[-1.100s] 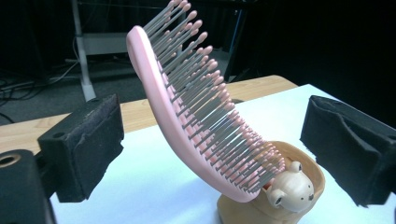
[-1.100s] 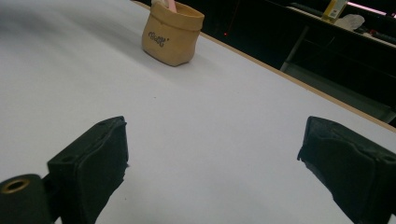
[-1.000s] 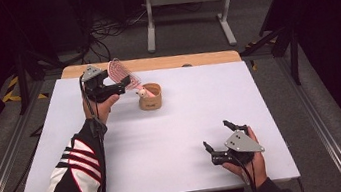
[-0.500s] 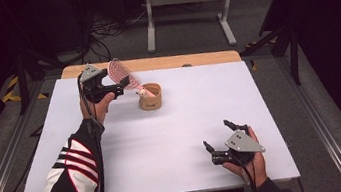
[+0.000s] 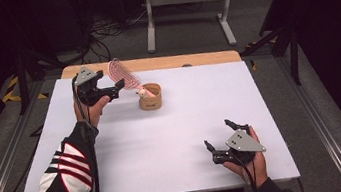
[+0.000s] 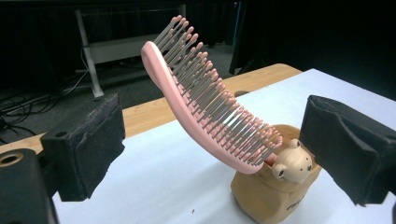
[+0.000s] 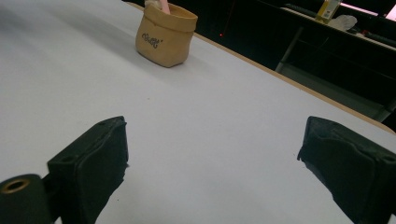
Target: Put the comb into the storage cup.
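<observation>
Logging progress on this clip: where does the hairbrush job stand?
Looks done: the pink hairbrush stands handle-down in the tan bear-face holder, leaning out over its rim. In hand: nothing; the left hand-held gripper is open beside the brush, jaws either side without touching. The right hand-held gripper rests open near the table's front edge. Left: backing the left one away, probably.

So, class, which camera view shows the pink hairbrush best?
The left gripper view: the pink hairbrush leans out of the tan holder, bristles and curved back plain, between open jaws. The high view shows it small beside the left gripper. The right gripper view catches just a pink tip above the holder's rim.
</observation>
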The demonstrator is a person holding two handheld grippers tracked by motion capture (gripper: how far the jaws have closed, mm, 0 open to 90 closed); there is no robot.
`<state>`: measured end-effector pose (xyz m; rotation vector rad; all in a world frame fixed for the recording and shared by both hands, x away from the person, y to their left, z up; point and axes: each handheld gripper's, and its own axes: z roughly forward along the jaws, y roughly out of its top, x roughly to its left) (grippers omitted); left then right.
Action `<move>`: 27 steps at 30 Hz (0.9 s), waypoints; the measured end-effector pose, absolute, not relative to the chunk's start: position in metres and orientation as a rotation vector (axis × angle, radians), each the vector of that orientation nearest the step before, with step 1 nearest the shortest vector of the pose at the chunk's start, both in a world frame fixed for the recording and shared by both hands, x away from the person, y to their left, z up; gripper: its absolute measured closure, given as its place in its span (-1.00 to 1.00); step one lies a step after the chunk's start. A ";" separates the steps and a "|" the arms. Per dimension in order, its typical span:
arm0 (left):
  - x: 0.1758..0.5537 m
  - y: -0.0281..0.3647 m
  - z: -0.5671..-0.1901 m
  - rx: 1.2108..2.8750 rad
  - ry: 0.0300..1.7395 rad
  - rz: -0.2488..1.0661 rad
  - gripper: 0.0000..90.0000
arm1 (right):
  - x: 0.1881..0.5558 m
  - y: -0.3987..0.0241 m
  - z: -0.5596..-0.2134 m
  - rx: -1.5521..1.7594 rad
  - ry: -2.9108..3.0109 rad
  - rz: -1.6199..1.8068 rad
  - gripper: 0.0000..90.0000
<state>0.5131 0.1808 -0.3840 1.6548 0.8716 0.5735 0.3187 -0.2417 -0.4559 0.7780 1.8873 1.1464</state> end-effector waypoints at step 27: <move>0.488 0.189 -0.390 1.729 0.770 0.663 -0.83 | 0.319 -0.241 -0.456 0.775 1.887 1.143 -0.81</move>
